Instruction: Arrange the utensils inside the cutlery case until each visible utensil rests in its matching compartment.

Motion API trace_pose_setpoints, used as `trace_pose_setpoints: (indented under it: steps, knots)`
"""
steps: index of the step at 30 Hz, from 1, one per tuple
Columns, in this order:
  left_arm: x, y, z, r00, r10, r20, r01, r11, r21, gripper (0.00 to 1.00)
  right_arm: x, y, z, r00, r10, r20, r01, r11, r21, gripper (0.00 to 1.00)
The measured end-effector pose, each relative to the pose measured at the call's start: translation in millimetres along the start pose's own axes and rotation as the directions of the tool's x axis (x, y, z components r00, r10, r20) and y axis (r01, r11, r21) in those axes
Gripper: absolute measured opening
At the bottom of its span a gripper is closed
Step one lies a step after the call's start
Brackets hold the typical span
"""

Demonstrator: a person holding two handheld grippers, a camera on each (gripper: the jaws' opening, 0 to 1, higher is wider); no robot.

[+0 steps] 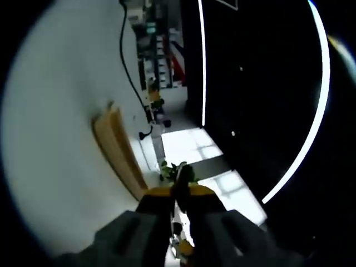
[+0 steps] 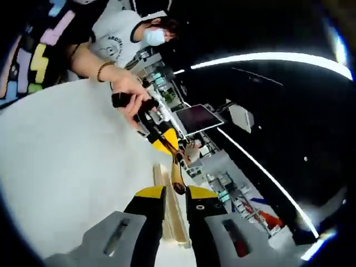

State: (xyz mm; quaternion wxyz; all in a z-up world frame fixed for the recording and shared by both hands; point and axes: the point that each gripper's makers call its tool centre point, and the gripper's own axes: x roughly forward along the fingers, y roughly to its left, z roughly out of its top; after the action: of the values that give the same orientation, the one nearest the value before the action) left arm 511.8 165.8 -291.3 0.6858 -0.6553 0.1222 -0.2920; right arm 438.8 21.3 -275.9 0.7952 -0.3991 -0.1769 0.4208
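Cable (image 1: 129,67) crosses the white table (image 1: 61,144) behind the cutlery case (image 1: 118,150); both grippers' jaw gaps cannot be told.

Both cams are rolled hard, so the white desk (image 1: 50,139) runs up the left side in the left gripper view instead of lying flat. That one looks along its own tool (image 1: 179,208) out over the desk's far edge toward the room beyond, with the wooden cutlery case (image 1: 119,153) close in, seen edge-on. The right gripper view sits a bit higher over the desk (image 2: 67,161), looking across it toward the person, whose hand (image 2: 129,94) holds the other tool (image 2: 173,149) in front of the lens. Shared bits: the desk surface and the case (image 2: 169,214).
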Motion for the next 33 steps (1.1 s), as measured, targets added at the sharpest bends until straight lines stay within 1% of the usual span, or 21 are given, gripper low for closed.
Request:
trace_pose_setpoints:
  steps: [1, 3, 4, 5, 6, 9, 11, 13, 14, 15, 16, 17, 20, 24, 26, 27, 28, 30, 31, 32, 33]
  knots:
    - [0, 0.4, 3.9, 1.0, 0.003, 0.023, -0.002, 1.0, -0.027, 0.06, 0, -3, -0.1, 1.0, -0.012, 0.01, 0.012, 0.999, 0.052, 0.16]
    - [1, -1.7, 7.1, 0.999, 0.002, 0.034, -0.001, 1.0, -0.018, 0.06, 0, -7, -4.6, 1.0, -0.021, 0.009, 0.02, 0.991, 0.13, 0.16]
    - [2, -2.9, 12.6, 0.998, 0.009, 0.056, -0.01, 1.0, 0.03, 0.06, 0, -7, -7.4, 1.0, -0.021, 0.0, 0.021, 0.988, 0.154, 0.16]
    - [2, -4.9, 13.3, 0.998, 0.016, 0.069, -0.02, 0.998, 0.061, 0.06, 0, -9, -14.0, 0.999, -0.025, -0.028, 0.03, 0.983, 0.182, 0.16]
    - [3, -7.0, 17.3, 0.995, 0.021, 0.093, -0.028, 0.997, 0.072, 0.06, 1, -9, -17.8, 0.999, -0.026, -0.047, 0.034, 0.982, 0.188, 0.16]
    - [10, -10.1, 28.4, 0.989, 0.032, 0.144, -0.04, 0.998, 0.054, 0.06, 1, -11, -27.0, 0.995, -0.039, -0.096, 0.057, 0.978, 0.199, 0.16]
    - [20, -12.5, 30.6, 0.988, 0.05, 0.149, -0.061, 0.996, 0.069, 0.06, -1, -15, -33.6, 0.99, -0.056, -0.131, 0.085, 0.97, 0.227, 0.16]
    - [27, -13.1, 32.8, 0.985, 0.069, 0.161, -0.082, 0.994, 0.077, 0.06, -3, -19, -37.0, 0.986, -0.074, -0.148, 0.11, 0.962, 0.249, 0.16]
    - [31, -10.9, 36.9, 0.977, 0.09, 0.193, -0.104, 0.993, 0.064, 0.06, -4, -21, -37.8, 0.985, -0.082, -0.151, 0.119, 0.96, 0.255, 0.16]
    - [34, -9.8, 38.0, 0.973, 0.102, 0.207, -0.119, 0.99, 0.07, 0.06, -5, -23, -39.1, 0.983, -0.095, -0.157, 0.135, 0.956, 0.262, 0.16]
    - [38, -5.9, 41.8, 0.965, 0.126, 0.229, -0.15, 0.985, 0.089, 0.06, -6, -24, -40.2, 0.981, -0.1, -0.163, 0.142, 0.954, 0.266, 0.16]
    - [40, -4.8, 40.4, 0.964, 0.133, 0.231, -0.16, 0.982, 0.101, 0.06, -7, -25, -41.7, 0.98, -0.105, -0.172, 0.149, 0.951, 0.27, 0.16]
    - [47, 4.9, 41.1, 0.95, 0.173, 0.26, -0.206, 0.972, 0.108, 0.06, -9, -28, -44.5, 0.975, -0.119, -0.187, 0.168, 0.947, 0.273, 0.16]
    - [51, 14.8, 40.3, 0.938, 0.201, 0.282, -0.242, 0.963, 0.119, 0.06, -10, -29, -47.1, 0.971, -0.127, -0.203, 0.181, 0.944, 0.275, 0.16]
    - [52, 22.9, 35.4, 0.94, 0.214, 0.265, -0.254, 0.959, 0.129, 0.06, -10, -28, -47.5, 0.971, -0.121, -0.204, 0.177, 0.943, 0.281, 0.14]
    - [48, 25.3, 30.0, 0.939, 0.22, 0.263, -0.259, 0.958, 0.121, 0.06, -10, -28, -47.8, 0.971, -0.119, -0.205, 0.175, 0.943, 0.282, 0.14]
    - [46, 29.1, 29.1, 0.938, 0.223, 0.267, -0.259, 0.96, 0.109, 0.06, -10, -28, -48.4, 0.971, -0.118, -0.207, 0.175, 0.943, 0.281, 0.14]
    - [43, 31.0, 28.6, 0.936, 0.231, 0.266, -0.262, 0.961, 0.09, 0.06, -10, -27, -50.9, 0.97, -0.115, -0.215, 0.175, 0.942, 0.288, 0.14]
    - [44, 30.2, 29.4, 0.937, 0.228, 0.265, -0.262, 0.96, 0.097, 0.06, -10, -27, -51.7, 0.969, -0.112, -0.219, 0.174, 0.941, 0.289, 0.14]
    - [42, 30.8, 32.8, 0.932, 0.231, 0.279, -0.272, 0.955, 0.117, 0.06, -10, -26, -52.2, 0.969, -0.11, -0.222, 0.173, 0.941, 0.29, 0.14]
    - [42, 31.5, 33.9, 0.93, 0.234, 0.284, -0.277, 0.953, 0.124, 0.06, -10, -26, -52.9, 0.968, -0.109, -0.226, 0.173, 0.941, 0.289, 0.14]
